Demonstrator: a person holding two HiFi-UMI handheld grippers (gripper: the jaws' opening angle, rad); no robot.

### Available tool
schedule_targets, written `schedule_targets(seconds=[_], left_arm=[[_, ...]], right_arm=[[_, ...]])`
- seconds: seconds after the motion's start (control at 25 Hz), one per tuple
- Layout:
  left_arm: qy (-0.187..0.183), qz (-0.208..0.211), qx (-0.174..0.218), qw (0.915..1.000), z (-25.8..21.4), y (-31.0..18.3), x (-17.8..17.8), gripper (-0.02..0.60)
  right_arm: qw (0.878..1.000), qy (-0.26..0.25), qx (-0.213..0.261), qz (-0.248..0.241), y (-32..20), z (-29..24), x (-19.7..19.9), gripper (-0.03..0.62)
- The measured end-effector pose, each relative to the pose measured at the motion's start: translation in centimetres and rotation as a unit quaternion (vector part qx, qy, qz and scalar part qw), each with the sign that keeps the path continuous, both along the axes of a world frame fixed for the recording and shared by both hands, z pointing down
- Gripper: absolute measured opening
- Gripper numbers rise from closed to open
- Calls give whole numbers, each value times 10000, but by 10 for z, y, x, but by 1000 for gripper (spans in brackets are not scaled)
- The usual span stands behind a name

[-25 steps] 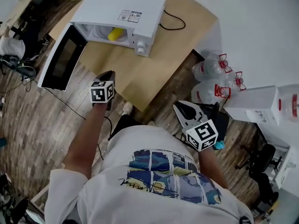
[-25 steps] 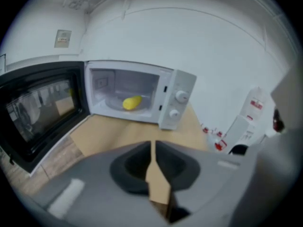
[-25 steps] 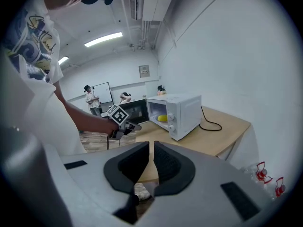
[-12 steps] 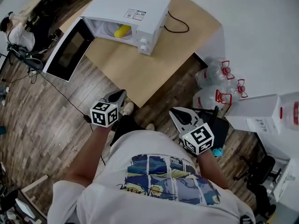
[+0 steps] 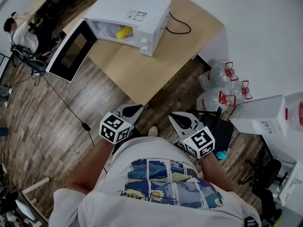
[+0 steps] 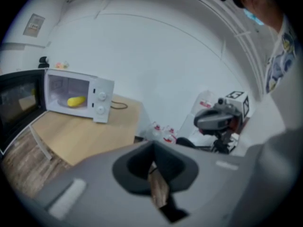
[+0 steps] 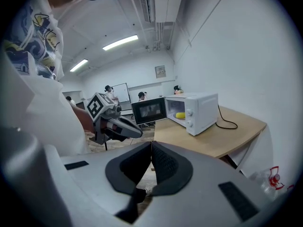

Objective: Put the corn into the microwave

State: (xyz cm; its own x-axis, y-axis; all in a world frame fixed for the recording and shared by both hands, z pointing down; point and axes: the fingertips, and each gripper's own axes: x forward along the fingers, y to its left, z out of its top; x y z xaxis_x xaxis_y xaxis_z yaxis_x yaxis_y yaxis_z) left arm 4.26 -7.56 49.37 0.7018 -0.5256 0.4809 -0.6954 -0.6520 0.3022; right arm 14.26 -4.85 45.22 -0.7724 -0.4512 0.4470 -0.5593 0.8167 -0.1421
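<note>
Yellow corn [image 5: 124, 31] on its side in microwave [image 5: 142, 8], long axis across cavity, left gripper [image 5: 135, 110] and right gripper [image 5: 175, 117] fingers together

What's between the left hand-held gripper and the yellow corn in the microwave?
Only bare tan wooden tabletop, in the head view: nothing stands between the left hand-held gripper and the yellow corn inside the open white microwave.

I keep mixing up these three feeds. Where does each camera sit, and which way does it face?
Head view: on the person's head, steeply down at table, open microwave; shirt, left gripper, right gripper show.
Left gripper view: along its shut jaws toward the microwave; right gripper, shirt at right.
Right gripper view: along its shut jaws toward the microwave; left gripper at left.
Shared: all show the corn inside.
</note>
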Motion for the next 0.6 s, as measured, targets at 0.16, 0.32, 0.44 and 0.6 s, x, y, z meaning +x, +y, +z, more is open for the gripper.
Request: schedule_targets(seconds=[0.16, 0.32, 0.44, 0.6], left_arm=[[-86, 161, 60, 9998, -4, 4, 9, 9], [-152, 134, -10, 9998, 2, 5, 6, 9], [-138, 104, -32, 9998, 4, 5, 3, 9], [-140, 138, -16, 9998, 4, 1, 4, 9]], right_arm=[[9999, -54, 87, -44, 1, -5, 0, 11], [9999, -19, 148, -79, 3, -7, 1, 11], [9997, 30, 213, -103, 4, -9, 1, 11], [9996, 55, 280, -82, 1, -13, 3, 9]])
